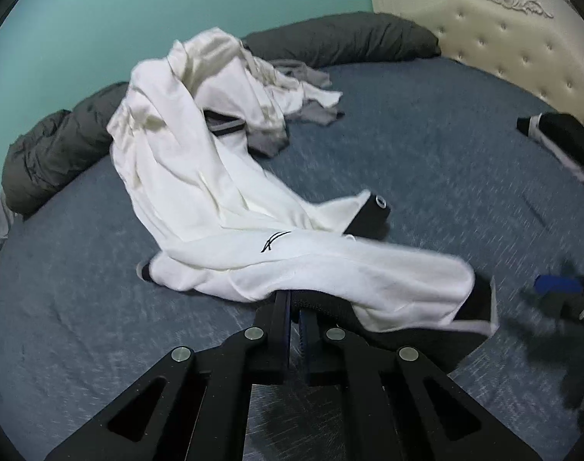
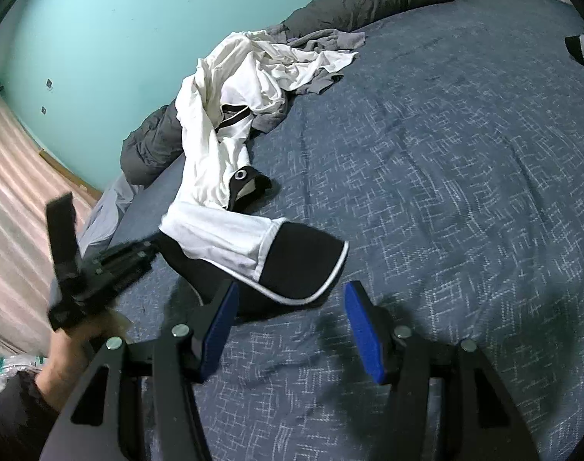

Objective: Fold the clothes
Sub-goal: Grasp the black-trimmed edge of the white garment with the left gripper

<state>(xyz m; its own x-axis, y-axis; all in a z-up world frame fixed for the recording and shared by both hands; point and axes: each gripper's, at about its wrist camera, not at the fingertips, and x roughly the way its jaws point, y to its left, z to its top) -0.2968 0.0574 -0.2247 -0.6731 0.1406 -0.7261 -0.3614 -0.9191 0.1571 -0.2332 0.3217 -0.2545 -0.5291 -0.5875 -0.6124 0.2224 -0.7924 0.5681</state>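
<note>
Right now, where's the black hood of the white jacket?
In the right wrist view the black hood lies on the blue bedsheet just ahead of the open right gripper, with the left gripper shut on the jacket to its left.

no readable words or numbers anywhere. only marks: a small black logo of slanted strokes (image 1: 275, 241) on the white garment (image 1: 199, 176), brand not legible, and a round white ring emblem (image 1: 379, 203) on its black panel (image 1: 369, 221), too small to read.
</note>
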